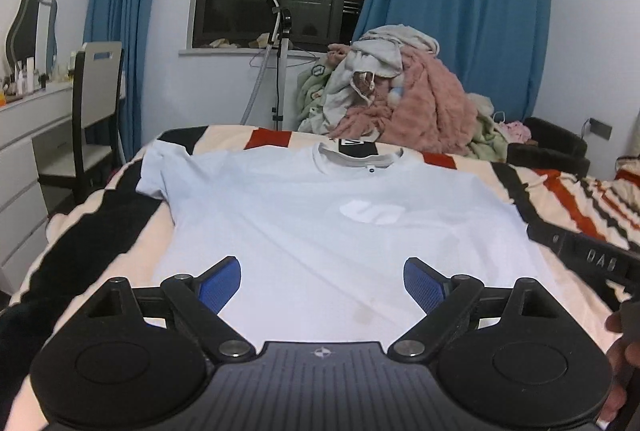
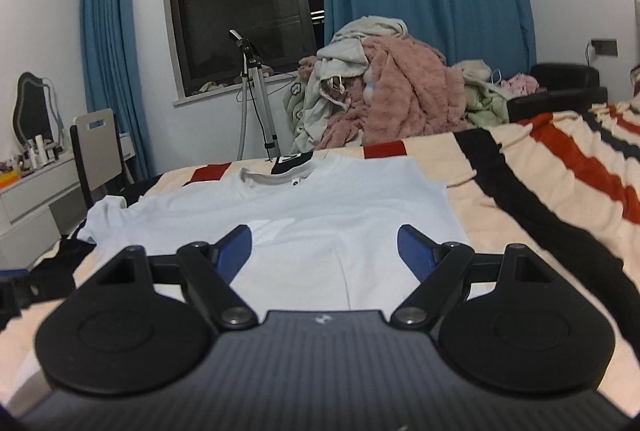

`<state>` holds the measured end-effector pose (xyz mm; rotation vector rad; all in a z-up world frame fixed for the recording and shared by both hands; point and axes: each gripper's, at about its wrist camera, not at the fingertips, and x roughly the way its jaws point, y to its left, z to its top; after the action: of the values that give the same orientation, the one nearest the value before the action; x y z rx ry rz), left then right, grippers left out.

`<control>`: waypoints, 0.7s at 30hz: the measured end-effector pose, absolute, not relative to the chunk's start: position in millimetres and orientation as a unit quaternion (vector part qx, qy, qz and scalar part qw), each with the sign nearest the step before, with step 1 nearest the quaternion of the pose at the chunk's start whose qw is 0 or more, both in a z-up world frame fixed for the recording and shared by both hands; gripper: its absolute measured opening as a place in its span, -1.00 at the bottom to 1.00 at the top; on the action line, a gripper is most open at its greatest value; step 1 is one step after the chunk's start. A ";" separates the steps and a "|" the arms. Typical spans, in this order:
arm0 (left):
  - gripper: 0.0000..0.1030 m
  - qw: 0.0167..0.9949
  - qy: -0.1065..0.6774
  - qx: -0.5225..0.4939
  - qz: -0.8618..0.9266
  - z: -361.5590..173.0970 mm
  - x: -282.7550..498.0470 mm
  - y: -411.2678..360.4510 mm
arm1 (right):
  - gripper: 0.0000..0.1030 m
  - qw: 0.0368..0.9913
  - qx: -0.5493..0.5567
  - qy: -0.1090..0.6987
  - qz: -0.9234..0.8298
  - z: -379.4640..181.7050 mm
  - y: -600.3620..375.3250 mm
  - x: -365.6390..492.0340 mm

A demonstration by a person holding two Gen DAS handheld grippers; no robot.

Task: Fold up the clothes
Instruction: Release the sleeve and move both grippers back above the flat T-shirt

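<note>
- My left gripper (image 1: 322, 281) was released, with its jaws wide apart and nothing between the blue pads (image 1: 224, 281); it hung over the lower part of the shirt (image 1: 280, 223).
- My right gripper (image 2: 324, 251) was also released and held nothing; only cloth showed in the gap between its jaws.
- The shirt lay flat, front up, on the striped blanket (image 2: 540, 191), straight ahead of both tools, with its collar (image 1: 360, 161) at the far end.
- To the left of my left gripper, one sleeve (image 1: 160, 171) was spread out towards the blanket's edge. On the right side, the shirt's edge looked already straight, as if that sleeve was turned in, but I could not tell this for sure.
- I judged that the folding was only at its start, so the next step was to take the left side.
- To do it well, I had to pinch one layer group only, at the shoulder with one tool and at the hem with the other.
- Both tools had to lift together and low, otherwise the cloth drags and makes wrinkles.
- The pile of clothes (image 1: 392, 91) behind the bed was well apart and was no obstacle.
</note>
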<state>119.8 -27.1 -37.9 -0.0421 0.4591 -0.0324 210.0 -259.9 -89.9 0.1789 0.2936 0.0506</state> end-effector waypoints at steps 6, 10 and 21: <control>0.78 0.971 0.236 -0.037 -0.024 -42.0 126.5 -14.7 | 0.58 0.983 0.098 0.157 0.011 -93.7 -265.0 218.0; 0.78 0.966 0.254 -0.045 -0.017 -46.8 135.9 -6.8 | 0.58 0.984 0.087 0.158 -0.004 -96.3 -267.1 222.0; 0.81 0.957 0.280 -0.078 -0.010 -55.0 138.4 2.9 | 0.53 0.983 0.084 0.161 -0.006 -107.8 -312.9 307.8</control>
<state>138.4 2.9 -55.0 -0.1587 0.5679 -0.0204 307.8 -312.9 -107.8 0.1698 0.3247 -0.0122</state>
